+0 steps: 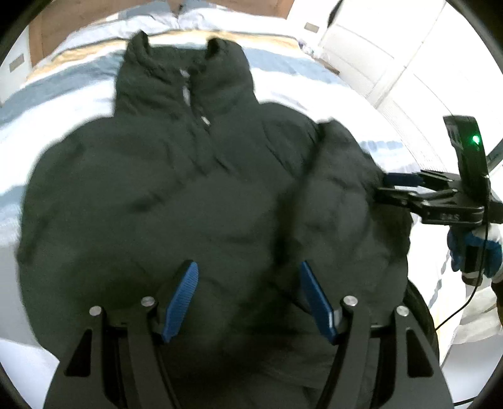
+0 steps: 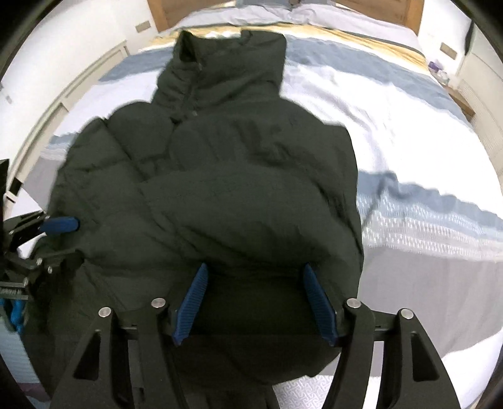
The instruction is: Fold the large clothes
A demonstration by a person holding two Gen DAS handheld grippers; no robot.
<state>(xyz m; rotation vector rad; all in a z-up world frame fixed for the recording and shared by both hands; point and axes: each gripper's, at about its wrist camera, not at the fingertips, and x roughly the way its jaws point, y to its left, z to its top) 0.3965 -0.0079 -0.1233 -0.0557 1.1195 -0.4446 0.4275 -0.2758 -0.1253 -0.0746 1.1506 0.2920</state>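
A large dark green puffer jacket point(image 1: 195, 188) lies front up on the bed, collar toward the headboard, zip down the middle. It also fills the right wrist view point(image 2: 239, 195), where one sleeve lies folded across the body. My left gripper point(image 1: 248, 283) is open above the jacket's lower part, blue pads spread apart. My right gripper point(image 2: 254, 283) is open with the jacket's padded edge between its fingers. The right gripper also shows at the right of the left wrist view point(image 1: 396, 185), at the jacket's side. The left gripper shows at the left of the right wrist view point(image 2: 59, 232).
The bed point(image 2: 393, 132) has a white cover with blue and yellow stripes, and pillows by the wooden headboard point(image 2: 377, 6). White cupboard doors point(image 1: 377, 56) stand to the right in the left wrist view. A cable point(image 1: 465, 302) hangs from the right gripper.
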